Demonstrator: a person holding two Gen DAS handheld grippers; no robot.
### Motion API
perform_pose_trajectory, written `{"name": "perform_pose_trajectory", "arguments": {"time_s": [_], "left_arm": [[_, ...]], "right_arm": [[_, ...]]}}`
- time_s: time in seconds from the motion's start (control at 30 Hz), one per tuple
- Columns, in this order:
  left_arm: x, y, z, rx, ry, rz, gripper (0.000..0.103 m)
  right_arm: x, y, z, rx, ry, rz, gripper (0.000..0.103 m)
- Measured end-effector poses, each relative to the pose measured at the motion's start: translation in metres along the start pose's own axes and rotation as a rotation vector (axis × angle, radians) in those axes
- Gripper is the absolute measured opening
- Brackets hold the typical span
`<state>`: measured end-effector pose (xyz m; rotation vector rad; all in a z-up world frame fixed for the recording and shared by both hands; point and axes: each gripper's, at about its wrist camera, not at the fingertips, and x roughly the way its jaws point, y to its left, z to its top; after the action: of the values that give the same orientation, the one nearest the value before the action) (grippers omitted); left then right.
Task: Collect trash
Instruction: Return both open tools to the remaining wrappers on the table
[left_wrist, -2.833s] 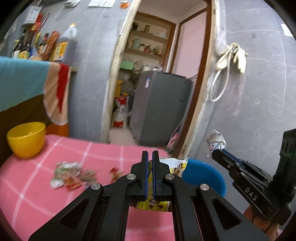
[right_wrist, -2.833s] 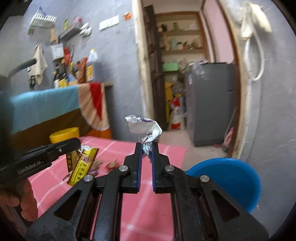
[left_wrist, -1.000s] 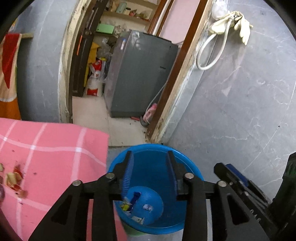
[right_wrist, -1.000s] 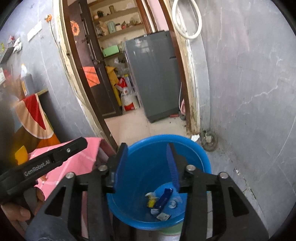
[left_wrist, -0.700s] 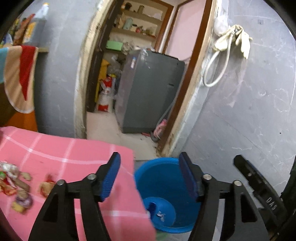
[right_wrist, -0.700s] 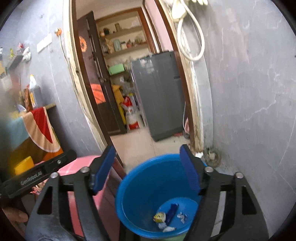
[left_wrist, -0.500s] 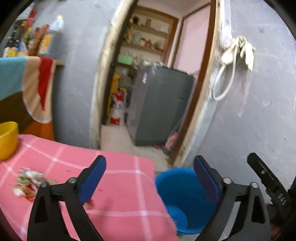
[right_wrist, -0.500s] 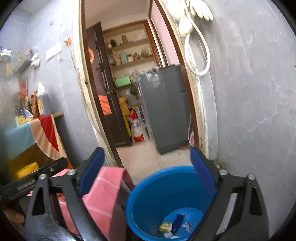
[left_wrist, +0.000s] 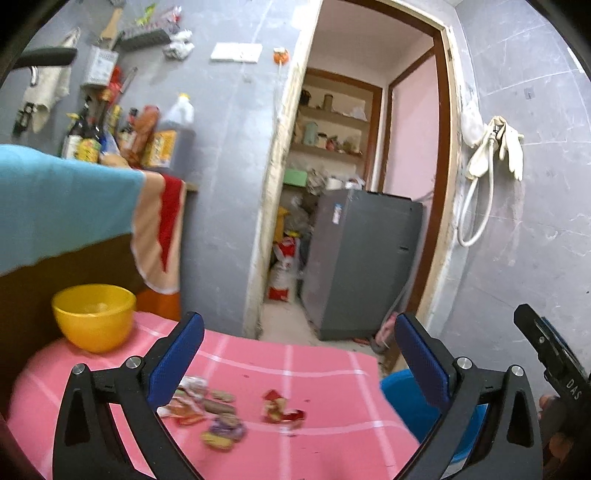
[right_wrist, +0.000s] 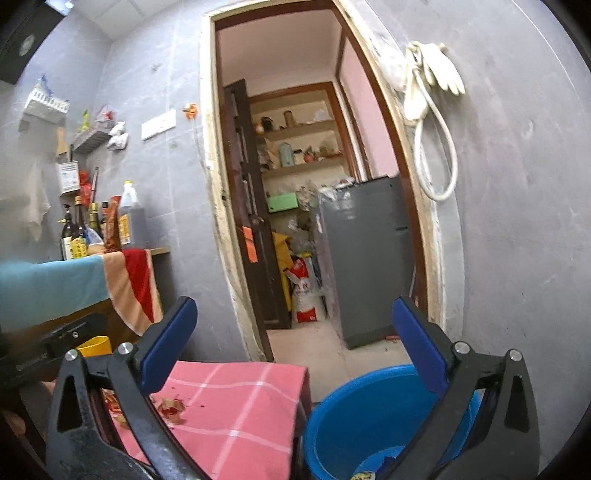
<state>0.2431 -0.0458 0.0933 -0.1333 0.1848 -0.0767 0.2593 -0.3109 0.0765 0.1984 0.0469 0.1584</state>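
Note:
Several crumpled wrappers and a red scrap lie on the pink checked tablecloth. My left gripper is wide open and empty above them. A blue bucket stands on the floor right of the table, with bits of trash at its bottom; its rim also shows in the left wrist view. My right gripper is wide open and empty, above the bucket's near rim and the table corner. More scraps show on the cloth.
A yellow bowl stands at the table's far left. A draped counter with bottles is behind. An open doorway leads to a grey appliance. A hose and gloves hang on the grey wall.
Both grippers let their wrappers go into the bucket, opened wide, and lifted away. The left one has swung back left over the table; the right has risen over the bucket.

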Motion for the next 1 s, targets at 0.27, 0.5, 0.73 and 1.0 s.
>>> {"name": "perform_pose_trajectory", "arguments": {"time_s": [0.27, 0.5, 0.73, 1.0], "left_arm": [[-0.028, 0.033, -0.002, 0.037, -0.050, 0.069, 0.101], [-0.040, 0.065, -0.010, 0.067, -0.051, 0.133, 0.101], [-0.035, 0.093, -0.028, 0.069, 0.025, 0.162, 0.101], [-0.015, 0.110, -0.045, 0.056, 0.185, 0.163, 0.101]], "right_arm": [[-0.003, 0.038, -0.003, -0.037, -0.025, 0.077, 0.103], [0.005, 0.063, -0.012, -0.063, 0.012, 0.126, 0.103], [0.026, 0.083, -0.025, -0.089, 0.119, 0.160, 0.103], [0.061, 0.096, -0.050, -0.089, 0.305, 0.187, 0.103]]}}
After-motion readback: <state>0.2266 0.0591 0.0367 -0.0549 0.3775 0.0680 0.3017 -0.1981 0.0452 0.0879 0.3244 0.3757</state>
